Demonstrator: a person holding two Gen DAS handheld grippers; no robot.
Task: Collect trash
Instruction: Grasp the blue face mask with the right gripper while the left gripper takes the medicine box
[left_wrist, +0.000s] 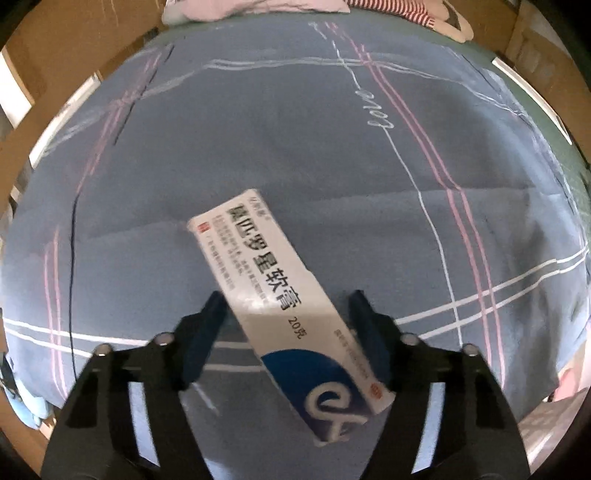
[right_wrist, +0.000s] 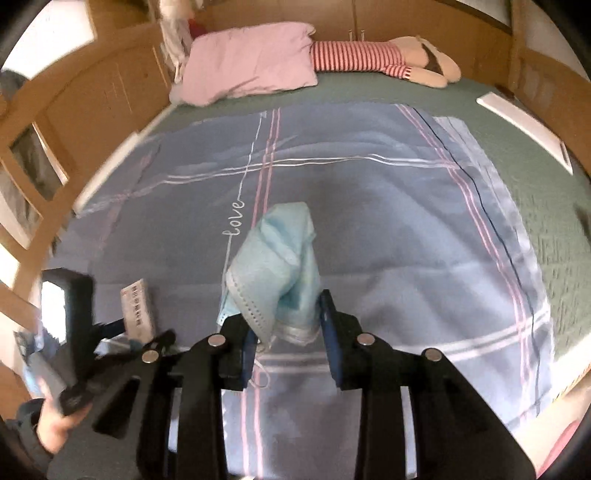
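Note:
A white and blue ointment box (left_wrist: 280, 295) with black Chinese print sits slantwise between the fingers of my left gripper (left_wrist: 288, 306), held above the blue bedspread (left_wrist: 258, 147). My right gripper (right_wrist: 286, 317) is shut on a crumpled light blue face mask (right_wrist: 277, 266), which sticks up from the fingers with an ear loop hanging below. The left gripper (right_wrist: 122, 332) with the box (right_wrist: 137, 308) also shows at the lower left of the right wrist view, held by a hand (right_wrist: 55, 424).
The blue plaid bedspread (right_wrist: 369, 221) lies over a green sheet (right_wrist: 535, 184). A pink pillow (right_wrist: 251, 66) and a striped stuffed doll (right_wrist: 369, 55) lie at the head. Wooden bed walls (right_wrist: 110, 92) run around the sides.

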